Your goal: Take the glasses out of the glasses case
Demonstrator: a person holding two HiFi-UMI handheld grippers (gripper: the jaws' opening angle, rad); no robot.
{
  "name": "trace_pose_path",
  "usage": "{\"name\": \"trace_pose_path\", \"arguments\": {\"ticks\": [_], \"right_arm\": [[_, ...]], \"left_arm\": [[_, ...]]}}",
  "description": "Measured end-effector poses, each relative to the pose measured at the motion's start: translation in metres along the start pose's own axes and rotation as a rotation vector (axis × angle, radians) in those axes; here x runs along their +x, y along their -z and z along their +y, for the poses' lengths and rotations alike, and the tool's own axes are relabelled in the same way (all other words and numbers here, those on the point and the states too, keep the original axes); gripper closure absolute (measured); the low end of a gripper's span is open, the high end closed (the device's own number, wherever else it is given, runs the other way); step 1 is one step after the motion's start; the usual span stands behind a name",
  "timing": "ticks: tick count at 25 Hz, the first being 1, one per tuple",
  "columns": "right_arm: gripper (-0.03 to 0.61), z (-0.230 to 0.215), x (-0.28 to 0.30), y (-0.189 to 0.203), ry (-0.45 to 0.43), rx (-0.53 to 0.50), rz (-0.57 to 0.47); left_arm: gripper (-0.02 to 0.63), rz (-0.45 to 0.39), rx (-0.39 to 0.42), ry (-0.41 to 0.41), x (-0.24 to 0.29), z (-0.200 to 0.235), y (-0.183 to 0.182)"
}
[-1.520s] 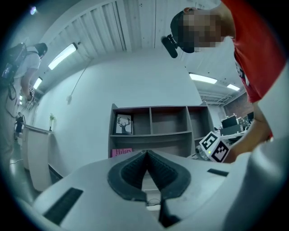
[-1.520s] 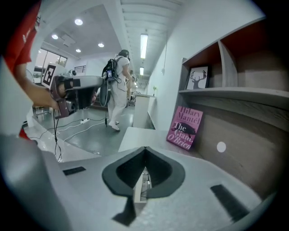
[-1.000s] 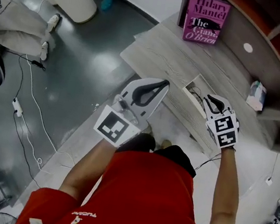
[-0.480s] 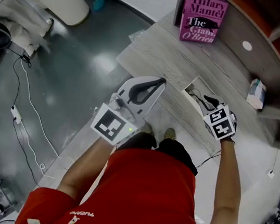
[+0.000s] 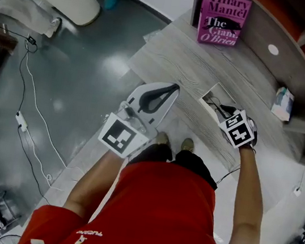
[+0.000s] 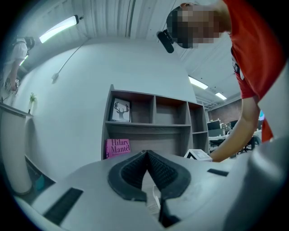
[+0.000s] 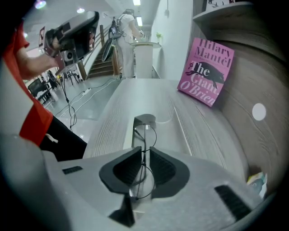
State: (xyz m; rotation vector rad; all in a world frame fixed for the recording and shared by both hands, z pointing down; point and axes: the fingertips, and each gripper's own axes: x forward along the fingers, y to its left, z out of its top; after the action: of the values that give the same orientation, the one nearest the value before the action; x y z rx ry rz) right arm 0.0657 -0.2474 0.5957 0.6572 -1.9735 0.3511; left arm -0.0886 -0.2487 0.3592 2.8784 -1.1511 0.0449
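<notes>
Desk: grey wood-grain, running under a shelf unit. A person in a red shirt stands at its edge, with cables on the dark floor to their left.

Pink book stands upright against the back panel at the far end of the desk. Small box sits on the desk at the right, well apart from the book.

Left gripper is held over the desk edge. Its jaws are pressed together at the tips with nothing between them, as the left gripper view shows.

Right gripper is over the desk to the right of the left one, its marker cube facing up. Its jaws are pinching the glasses.

Case: narrow, white, open, flat on the desk straight under the right jaws.

Glasses: thin black wire frame, round lenses, gripped edge-on near the bridge. One lens sticks out past the jaw tips over the case, the other sits behind the pads. Can't tell whether the far lens touches the case or hangs just clear of it.
</notes>
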Motion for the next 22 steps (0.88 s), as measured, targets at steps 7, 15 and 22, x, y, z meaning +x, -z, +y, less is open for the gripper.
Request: {"name": "trace_pose_path", "arguments": {"ticks": [7, 15, 22], "right_arm": [[0.542, 0.003, 0.002, 0.002, -0.043, 0.0, 0.02], [0.563, 0.001, -0.005, 0.0, -0.006, 0.0, -0.015], [0.568, -0.006, -0.02, -0.009, 0.056, -0.009, -0.099]], "left_arm": [[0.604, -0.005, 0.003, -0.002, 0.002, -0.001, -0.002], [0.604, 0.002, 0.007, 0.008, 0.009, -0.006, -0.001], [0.604, 0.009, 0.009, 0.019, 0.013, -0.013, 0.001]]}}
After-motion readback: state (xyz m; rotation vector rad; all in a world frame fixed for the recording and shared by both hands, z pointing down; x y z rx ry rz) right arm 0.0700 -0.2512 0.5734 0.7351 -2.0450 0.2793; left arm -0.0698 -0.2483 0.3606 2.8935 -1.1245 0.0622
